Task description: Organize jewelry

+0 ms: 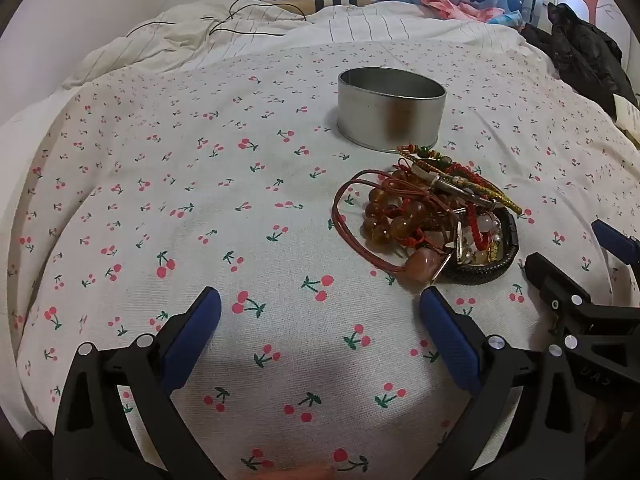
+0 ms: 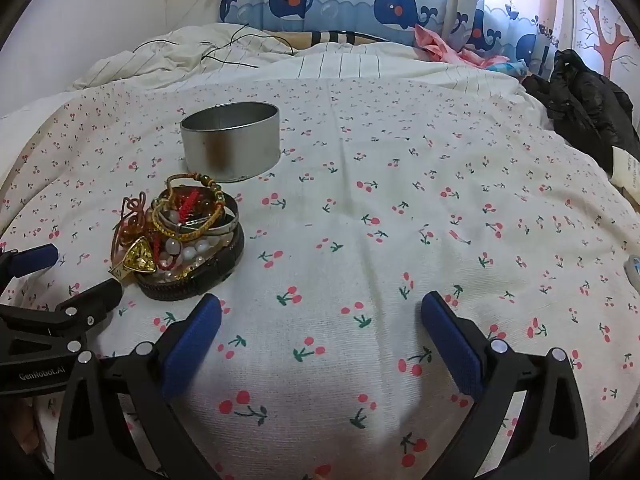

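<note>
A pile of jewelry (image 1: 432, 224) lies on the cherry-print bedsheet: amber bead bracelets, red cords, a black braided band, pale beads. It also shows in the right wrist view (image 2: 184, 240), with a yellow gem on its near side. An open round metal tin (image 1: 390, 110) stands just behind the pile; it also shows in the right wrist view (image 2: 231, 142). My left gripper (image 1: 320, 304) is open and empty, just left of and nearer than the pile. My right gripper (image 2: 320, 308) is open and empty, to the right of the pile.
A striped duvet (image 1: 280, 36) with a thin black cable (image 1: 240, 20) is bunched at the far end. Dark clothing (image 2: 584, 100) is heaped at the right edge. Whale-print curtains (image 2: 360, 4) hang behind the bed.
</note>
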Demonstrator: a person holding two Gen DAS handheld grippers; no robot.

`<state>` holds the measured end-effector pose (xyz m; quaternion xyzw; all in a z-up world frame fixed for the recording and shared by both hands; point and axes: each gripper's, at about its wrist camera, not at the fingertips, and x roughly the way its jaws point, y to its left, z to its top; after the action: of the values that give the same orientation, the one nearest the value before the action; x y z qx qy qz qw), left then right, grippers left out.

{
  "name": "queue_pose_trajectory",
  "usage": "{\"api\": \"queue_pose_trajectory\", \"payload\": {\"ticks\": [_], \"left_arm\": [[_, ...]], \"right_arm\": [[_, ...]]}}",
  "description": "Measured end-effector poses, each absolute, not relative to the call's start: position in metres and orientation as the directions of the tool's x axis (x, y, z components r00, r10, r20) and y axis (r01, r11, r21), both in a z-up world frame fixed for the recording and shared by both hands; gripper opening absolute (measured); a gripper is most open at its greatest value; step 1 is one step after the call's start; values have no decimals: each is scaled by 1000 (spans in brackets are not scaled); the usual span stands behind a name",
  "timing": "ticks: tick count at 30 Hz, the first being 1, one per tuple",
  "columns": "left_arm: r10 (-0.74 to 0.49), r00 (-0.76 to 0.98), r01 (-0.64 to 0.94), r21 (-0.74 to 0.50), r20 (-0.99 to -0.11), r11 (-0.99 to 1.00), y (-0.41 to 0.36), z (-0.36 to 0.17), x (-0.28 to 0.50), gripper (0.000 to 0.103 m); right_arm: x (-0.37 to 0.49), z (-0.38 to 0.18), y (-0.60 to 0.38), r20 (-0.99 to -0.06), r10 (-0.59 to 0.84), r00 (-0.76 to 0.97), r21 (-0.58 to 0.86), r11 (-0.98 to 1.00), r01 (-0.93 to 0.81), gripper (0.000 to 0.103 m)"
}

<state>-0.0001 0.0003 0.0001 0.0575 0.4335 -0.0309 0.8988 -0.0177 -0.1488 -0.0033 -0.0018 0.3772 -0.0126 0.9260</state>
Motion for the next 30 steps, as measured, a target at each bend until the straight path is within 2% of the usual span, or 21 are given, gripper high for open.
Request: {"api": "queue_pose_trajectory", "payload": {"ticks": [15, 30], "left_arm": [[-25, 610, 94, 41, -792, 995, 8, -7, 3, 96], [-15, 675, 84, 56, -738, 995, 7, -3, -8, 96]], "right_arm": [[-15, -7, -149, -711, -24, 703, -9, 1000, 25, 96], [-16, -14, -151, -727, -11, 687, -2, 1000, 14, 96]]}}
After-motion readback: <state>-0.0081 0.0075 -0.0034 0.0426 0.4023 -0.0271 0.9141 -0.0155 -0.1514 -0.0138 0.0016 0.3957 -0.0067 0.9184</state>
